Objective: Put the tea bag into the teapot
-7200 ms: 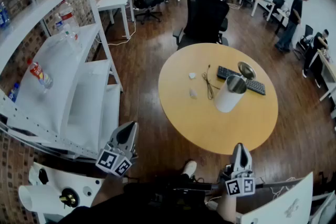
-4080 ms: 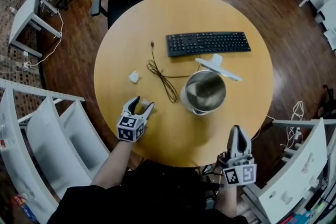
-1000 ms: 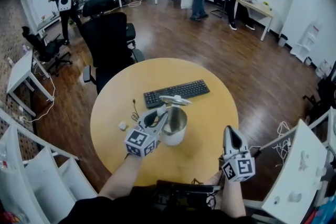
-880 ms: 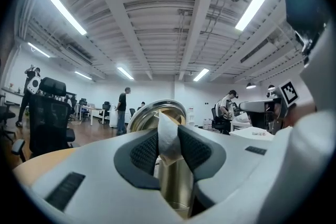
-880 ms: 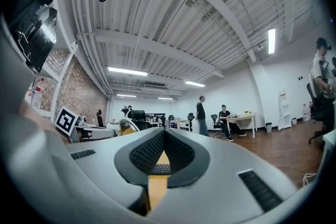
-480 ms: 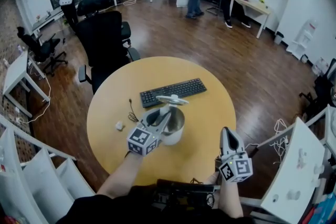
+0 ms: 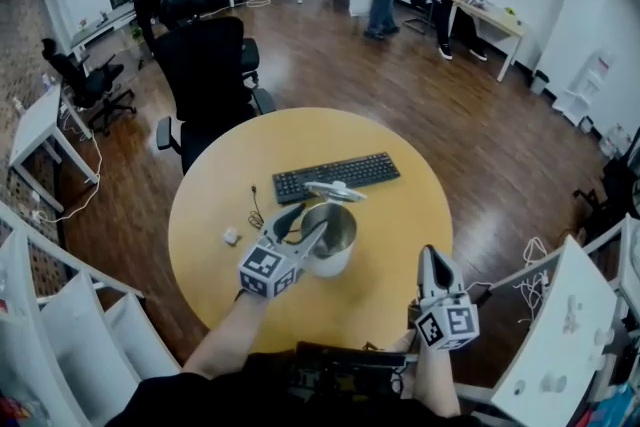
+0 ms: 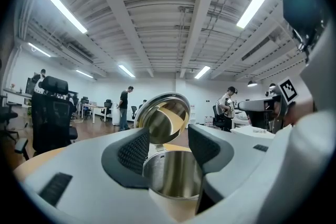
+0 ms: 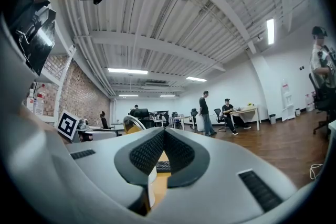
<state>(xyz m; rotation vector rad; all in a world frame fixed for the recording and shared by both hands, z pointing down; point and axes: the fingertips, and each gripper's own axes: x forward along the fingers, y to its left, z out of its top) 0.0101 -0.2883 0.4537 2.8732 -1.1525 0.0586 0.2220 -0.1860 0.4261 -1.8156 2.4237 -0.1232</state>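
The teapot (image 7: 338,253), white outside and steel inside, stands near the middle of the round table (image 7: 400,215) with its hinged lid (image 7: 335,191) raised. My left gripper (image 7: 303,225) hangs at the pot's near left rim. In the left gripper view its jaws (image 8: 168,145) are opening right over the pot's mouth (image 8: 176,178), with nothing between the pads and the lid (image 8: 163,118) behind them. No tea bag shows in the jaws, and the inside of the pot is too dim to tell. My right gripper (image 7: 431,259) is shut and empty at the table's near right edge.
A black keyboard (image 7: 335,175) lies behind the pot, with a thin dark cable (image 7: 255,211) to its left. A small white scrap (image 7: 231,237) sits near the table's left edge. A black office chair (image 7: 205,65) stands behind the table, white shelves (image 7: 60,315) at left.
My left gripper has stayed over the teapot's mouth and its jaws stand a little wider apart. The right gripper has not moved.
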